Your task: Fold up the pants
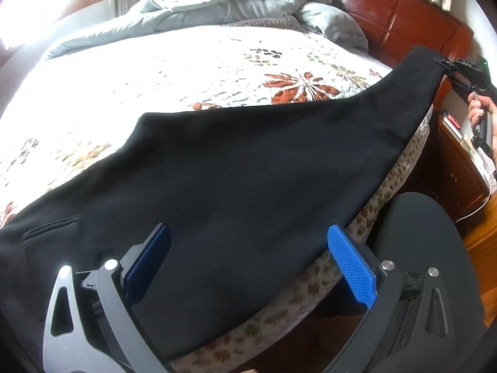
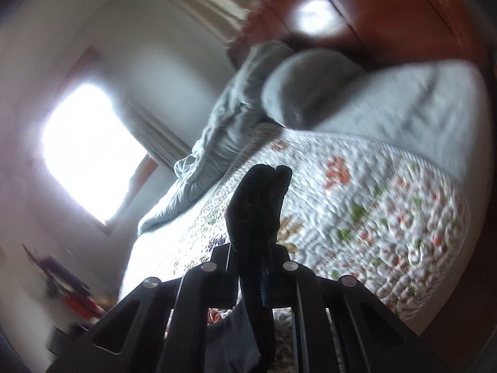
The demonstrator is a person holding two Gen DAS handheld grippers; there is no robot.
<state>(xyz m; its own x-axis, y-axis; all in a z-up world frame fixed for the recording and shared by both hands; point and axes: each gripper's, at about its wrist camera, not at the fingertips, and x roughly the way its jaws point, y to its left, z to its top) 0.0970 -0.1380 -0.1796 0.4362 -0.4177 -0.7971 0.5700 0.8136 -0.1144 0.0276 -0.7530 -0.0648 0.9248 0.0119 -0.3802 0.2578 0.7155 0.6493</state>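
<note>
Black, soft knit fabric fills most of what I see: the black fleece pants (image 1: 248, 168) lie spread across the near edge of the bed, waist and a slit pocket toward the left, one leg running up and to the right.

Left side first. My left gripper (image 1: 248, 264) hangs over the waist end with its blue ribbed pads (image 1: 351, 267) spread wide. The cloth passes beneath them; nothing is pinched. Under the pants is the white quilted floral bedspread (image 1: 174, 71), with a crumpled grey duvet (image 1: 223, 3) bunched at the far side and a red-brown wooden headboard (image 1: 400, 15) behind.

Moving right. The leg end is raised clear of the quilt, pulled up toward the corner where my right gripper (image 1: 447, 65) bites its hem, my hand (image 1: 480, 108) on the handle below it. From the right wrist view, my jaws are pressed together on a dark bunched fold of that hem (image 2: 257, 205), which sticks out past the fingertips; this view is motion-blurred.

Step in hand, as I judge it: one leg end is gripped and lifted, ready to be carried over for a lengthwise or end-to-end fold. The waist is not yet secured.

Next move calls for the left gripper to come down and close on the waistband so the cloth is held taut at both ends, then a level sweep of the right one so the leg lands flat without dragging the quilt.
</note>
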